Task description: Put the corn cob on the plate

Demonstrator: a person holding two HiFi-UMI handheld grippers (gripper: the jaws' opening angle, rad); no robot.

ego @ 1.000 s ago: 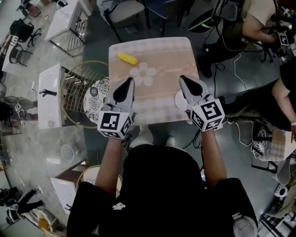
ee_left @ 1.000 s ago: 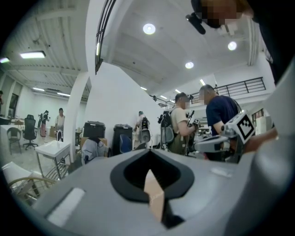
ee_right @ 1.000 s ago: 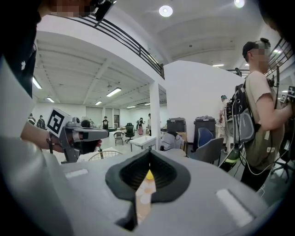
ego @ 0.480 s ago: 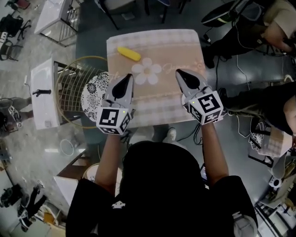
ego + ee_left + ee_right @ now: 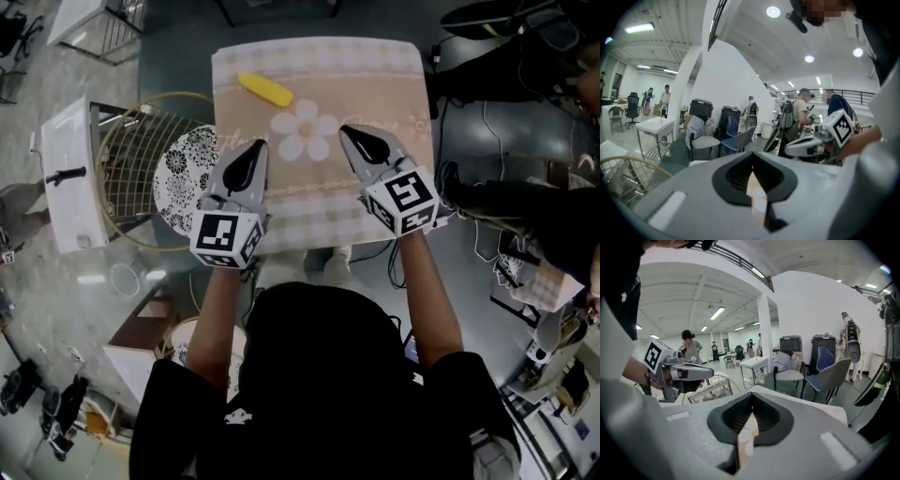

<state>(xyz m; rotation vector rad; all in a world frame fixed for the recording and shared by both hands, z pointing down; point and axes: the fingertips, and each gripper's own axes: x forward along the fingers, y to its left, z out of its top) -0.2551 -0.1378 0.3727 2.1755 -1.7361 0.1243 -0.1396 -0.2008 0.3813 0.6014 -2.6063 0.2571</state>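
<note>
We hold both hand-held grippers low over the near half of the worktop [image 5: 309, 208]. The left hand-held gripper [image 5: 257, 147] is just left of the flower [image 5: 305, 131] printed on the cloth, and the right hand-held gripper [image 5: 348, 133] is just right of it. Each has its jaws pressed together with nothing between them.

The corn cob [image 5: 265, 89] lies beyond the flower and a little to its left, slanted, near the far edge and untouched. The plate [image 5: 185, 173] sits well to the left of the flower, off the worktop, on a round wire rack [image 5: 117, 141].

We judge the step in hand to be the reach for the cob. The left gripper is the nearer to both cob and plate, so we would use that one. To do it well, we spread the jaws wide before arriving and turn the wrist so they straddle the cob across its width, at its middle. We come down low and close firmly, since a round cob may roll or slip. Then we lift it clear of the worktop's edge before carrying it left to the plate.
</note>
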